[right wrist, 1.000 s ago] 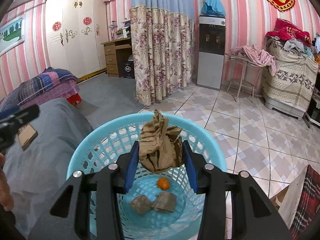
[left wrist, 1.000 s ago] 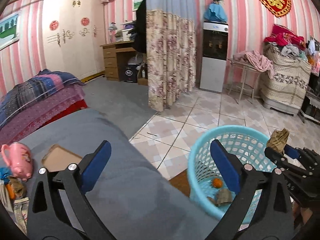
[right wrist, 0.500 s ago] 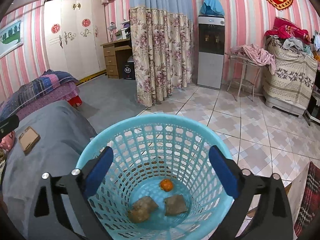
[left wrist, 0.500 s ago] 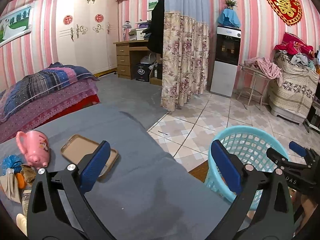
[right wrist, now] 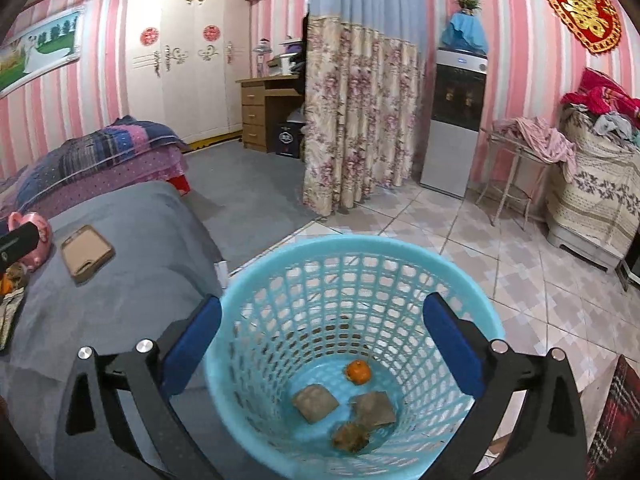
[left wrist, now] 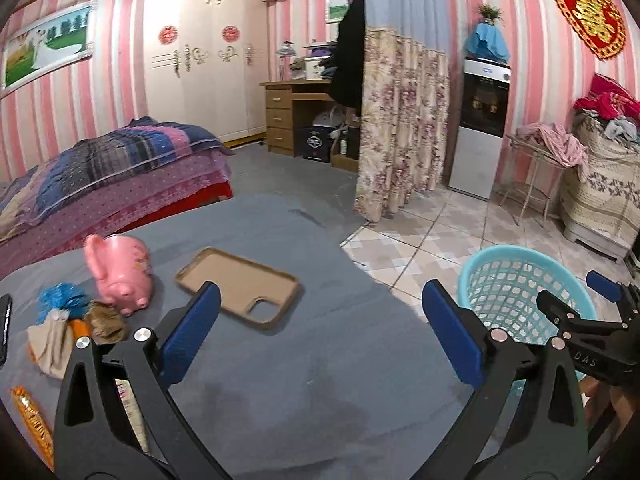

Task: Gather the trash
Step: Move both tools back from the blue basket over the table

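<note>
lying crumpled in the blue basket; three brown wrappers; one orange

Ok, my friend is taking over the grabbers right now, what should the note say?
Right gripper: open and empty above the blue basket; its jaws have just opened.
Left gripper: open, empty, over the grey bed cover.
In the basket: small orange fruit and three brown crumpled scraps.
Left on the bed: brown crumpled scrap, beige tissue and blue wad beside the pink piggy bank.
The phone case probably isn't trash.
</note>
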